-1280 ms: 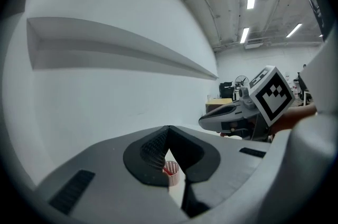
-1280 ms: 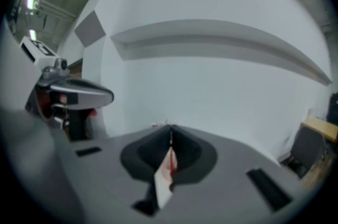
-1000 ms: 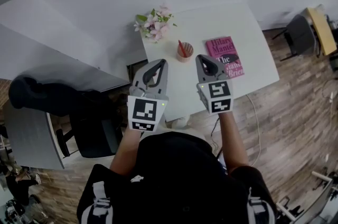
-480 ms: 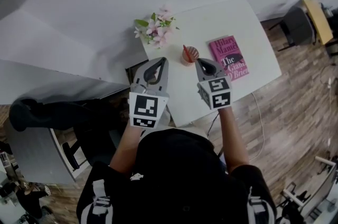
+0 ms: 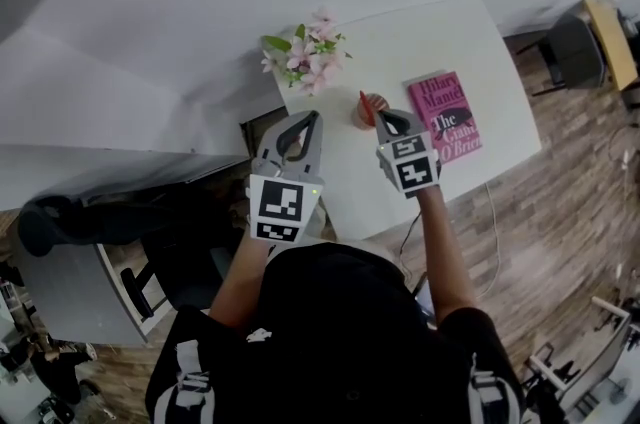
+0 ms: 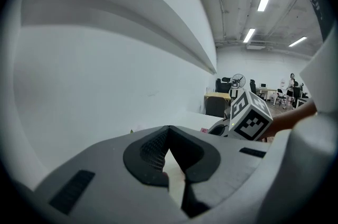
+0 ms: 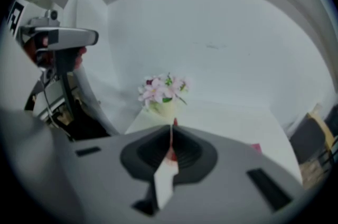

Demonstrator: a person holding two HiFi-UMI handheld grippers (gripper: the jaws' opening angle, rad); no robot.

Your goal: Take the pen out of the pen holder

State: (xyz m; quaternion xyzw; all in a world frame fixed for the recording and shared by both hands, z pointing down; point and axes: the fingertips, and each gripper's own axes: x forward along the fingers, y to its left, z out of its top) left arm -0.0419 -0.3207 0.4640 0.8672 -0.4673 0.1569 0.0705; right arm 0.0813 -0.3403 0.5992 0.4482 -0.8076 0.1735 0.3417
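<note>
Right gripper (image 7: 170,132): jaws drawn together, with nothing seen clamped between them. The red pen (image 7: 174,122) shows just past the tips, in line with the seam; contact cannot be determined. The pen stands tilted in the pen holder (image 5: 375,103) on the white table (image 5: 440,32). Left gripper (image 6: 168,132): jaws closed, empty, held over the table's near left edge. Flowers (image 5: 308,62) stand behind the holder and a pink book (image 5: 452,115) lies to its right.

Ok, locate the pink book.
Head view: the pink book lies on the white table, just right of the pen holder and right gripper.
</note>
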